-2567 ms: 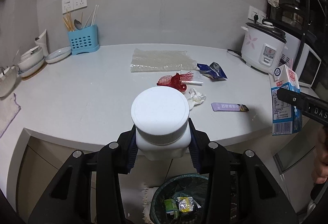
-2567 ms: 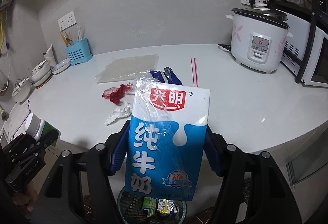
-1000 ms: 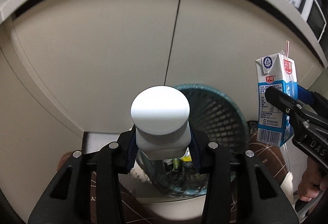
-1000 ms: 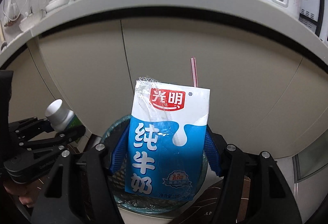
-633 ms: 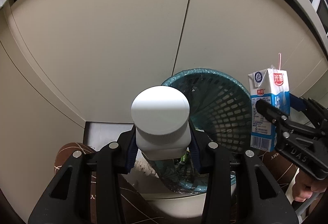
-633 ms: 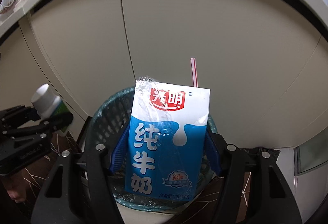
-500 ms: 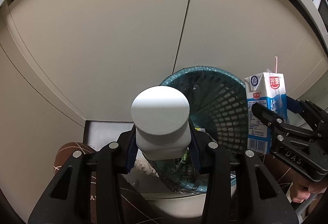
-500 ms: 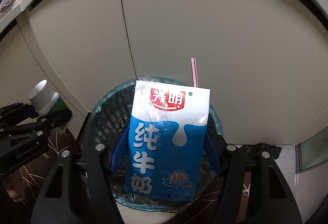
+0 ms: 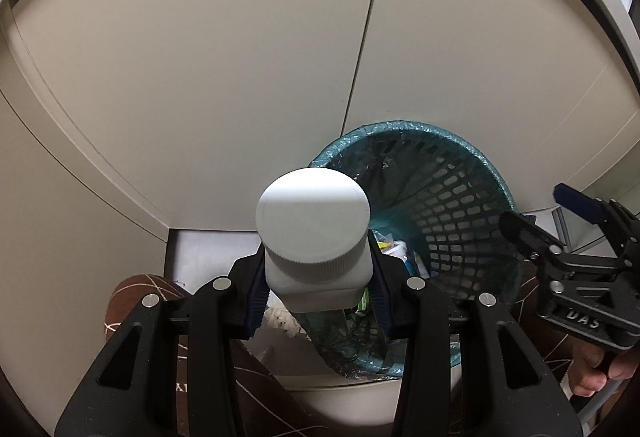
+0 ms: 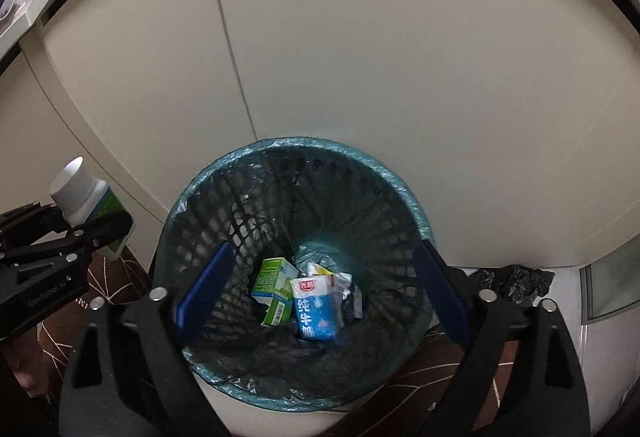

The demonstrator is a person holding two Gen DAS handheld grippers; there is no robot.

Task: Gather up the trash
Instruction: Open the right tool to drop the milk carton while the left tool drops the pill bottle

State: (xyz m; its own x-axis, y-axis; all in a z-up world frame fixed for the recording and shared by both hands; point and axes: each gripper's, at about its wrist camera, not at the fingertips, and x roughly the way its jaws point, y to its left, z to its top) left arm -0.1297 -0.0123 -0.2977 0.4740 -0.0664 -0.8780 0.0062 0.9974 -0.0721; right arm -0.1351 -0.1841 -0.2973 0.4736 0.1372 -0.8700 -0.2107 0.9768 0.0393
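While the white bottle (image 9: 316,237) is pinched between the blue pads of the left gripper (image 9: 318,279) at lower centre of the left wrist view, the right gripper (image 10: 320,293) is seen spread wide with nothing between its pads. The bottle's white cap faces the camera. In the right wrist view the same bottle (image 10: 86,203) is seen at the left edge, green label visible, clamped in the left gripper (image 10: 76,227) just outside the bin rim.

The teal mesh trash bin (image 10: 400,193), lined with a thin plastic bag, is centred in the lower half of the right wrist view, directly under the open right gripper. The blue-and-white milk carton (image 10: 314,307) is seen lying at the bottom of the bin, touching a green-and-white carton (image 10: 274,277) to its left; crumpled wrappers (image 10: 344,285) are beside it on the right.

In the left wrist view the bin (image 9: 452,173) is right of centre, partly hidden behind the bottle. The right gripper (image 9: 560,221) is at the right edge, pads apart, over the bin's right rim. Beige cabinet doors (image 9: 240,57) fill the upper frame in both views. A black bag (image 10: 516,283) is seen on the floor at lower right.
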